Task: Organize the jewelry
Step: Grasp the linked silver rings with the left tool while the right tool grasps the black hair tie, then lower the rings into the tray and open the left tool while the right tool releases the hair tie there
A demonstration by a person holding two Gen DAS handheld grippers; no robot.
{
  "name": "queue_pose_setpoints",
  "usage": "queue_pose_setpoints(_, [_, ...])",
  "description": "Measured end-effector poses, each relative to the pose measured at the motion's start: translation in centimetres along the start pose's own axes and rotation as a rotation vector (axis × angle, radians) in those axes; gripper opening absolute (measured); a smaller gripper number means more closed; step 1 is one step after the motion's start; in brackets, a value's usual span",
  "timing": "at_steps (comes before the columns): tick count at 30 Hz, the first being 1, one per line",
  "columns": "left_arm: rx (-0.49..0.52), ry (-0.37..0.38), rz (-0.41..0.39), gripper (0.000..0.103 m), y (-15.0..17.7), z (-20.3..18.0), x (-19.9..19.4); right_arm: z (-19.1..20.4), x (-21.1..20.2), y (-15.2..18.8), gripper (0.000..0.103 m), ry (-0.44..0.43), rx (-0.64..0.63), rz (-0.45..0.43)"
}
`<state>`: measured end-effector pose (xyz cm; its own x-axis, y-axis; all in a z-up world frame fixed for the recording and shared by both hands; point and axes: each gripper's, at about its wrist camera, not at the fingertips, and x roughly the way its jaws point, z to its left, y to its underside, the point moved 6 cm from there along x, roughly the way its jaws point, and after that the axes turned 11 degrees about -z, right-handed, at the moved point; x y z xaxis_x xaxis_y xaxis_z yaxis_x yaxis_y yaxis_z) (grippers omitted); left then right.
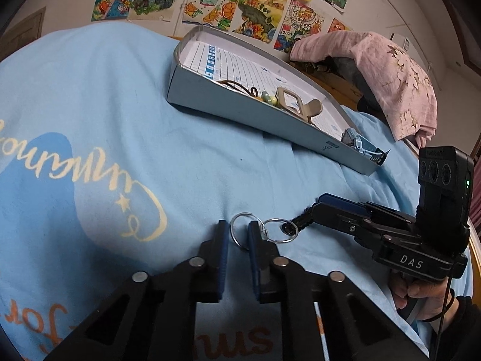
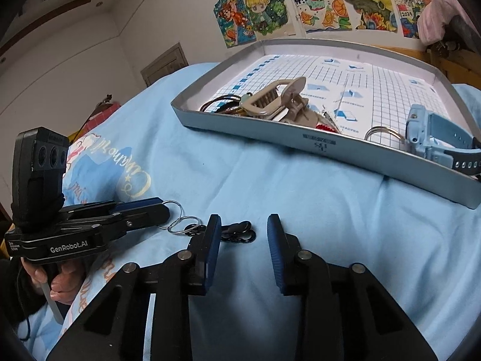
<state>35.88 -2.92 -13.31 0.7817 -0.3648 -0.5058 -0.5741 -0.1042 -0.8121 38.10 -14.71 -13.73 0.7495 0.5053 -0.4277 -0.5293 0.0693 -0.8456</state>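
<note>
Blue bedspread (image 1: 210, 162) fills the foreground in both views, cream lettering printed across it, and that soft cloth is where we're working.

Nearest to us, the left gripper (image 1: 237, 234) has its pads narrowed around a silver key ring (image 1: 245, 231); one pad sits inside the loop, so whether the ring is truly pinched or merely hooked, we cannot tell. A second ring (image 1: 281, 230) links on, trailing a black braided cord with clips (image 2: 237, 231).

The right gripper (image 2: 243, 234) stands wide open, holding nothing, its left pad just beside those clips.

Risks as we read them: if the left lifts with only a hooked ring, the chain could slide off and drop into the folds. If the right closes now it may catch cloth along with the cord (soft bedding bunches easily).

Farther back sits the grey box lid (image 2: 315, 147) serving as a tray, with a beige hair claw (image 2: 279, 99), a blue watch (image 2: 433, 138) and another ring (image 2: 381, 134) inside.

The right wrist view shows the clips and the tray's full contents; the left view hides most of that behind the tray wall but shows the ring between the pads.

Beyond, children's drawings (image 1: 210, 3) cover the wall.
</note>
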Motion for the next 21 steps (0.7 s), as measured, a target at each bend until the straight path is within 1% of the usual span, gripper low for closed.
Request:
queue_pose_setpoints(4, [-0.020,0.019,0.001,0.008,0.4,0.3,0.1,-0.3,0.2,0.1,0.028,-0.027,0.034,0.011])
queue_pose_setpoints(8, [-0.038,0.028,0.000,0.006,0.6,0.6,0.2,-0.3,0.5,0.3,0.028,-0.040,0.040,0.020])
queue_pose_setpoints(10, [-0.033,0.028,-0.003,0.005,0.6,0.5,0.1,-0.4,0.8,0.4,0.023,-0.047,0.044,0.030])
queue_pose_setpoints(11, [-0.031,0.028,-0.006,0.005,0.6,0.4,0.1,-0.4,0.9,0.4,0.017,-0.049,0.047,0.035])
queue_pose_setpoints(15, [-0.027,0.031,-0.036,0.004,0.7,0.4,-0.3,-0.2,1.0,0.5,0.006,-0.064,0.049,0.031])
queue_pose_setpoints(21, [-0.037,0.009,-0.091,0.004,0.7,0.8,-1.5,0.5,1.0,0.5,0.005,-0.066,0.024,0.011])
